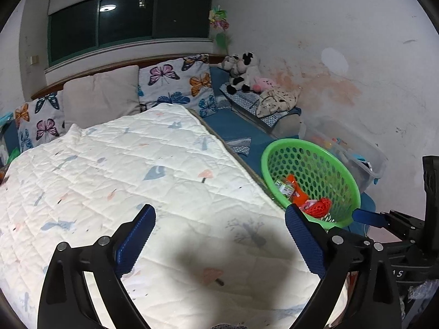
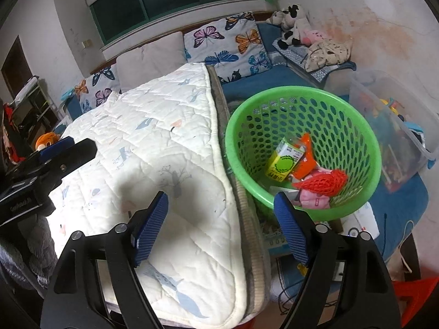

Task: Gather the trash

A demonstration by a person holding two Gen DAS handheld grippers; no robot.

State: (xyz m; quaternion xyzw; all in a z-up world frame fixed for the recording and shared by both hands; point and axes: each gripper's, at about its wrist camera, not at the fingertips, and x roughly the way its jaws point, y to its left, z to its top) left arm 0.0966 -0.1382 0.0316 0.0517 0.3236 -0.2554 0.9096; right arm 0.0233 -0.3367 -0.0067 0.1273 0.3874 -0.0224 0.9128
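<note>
Both grippers, left (image 1: 220, 213) and right (image 2: 221, 201), gape wide (empty); trash (image 2: 304, 168) lies in green basket (image 2: 359, 126) beyond right fingertip.

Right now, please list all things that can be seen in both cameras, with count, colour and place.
Basket: 1, green, right of the quilt.
Carton: 1, yellow, inside basket.
Wrapper: 1, orange, inside basket.
Net: 1, red, inside basket.
Pink item: 1, inside basket.
Quilt: 1, white, on the bed.
Butterfly pillows: 2, at the bed's head.
Plain pillow: 1, grey, between them.
Plush toys: several, in the corner.
Bin: 1, clear, beside basket.
Left gripper: open, empty.
Right gripper: open, empty.
</note>
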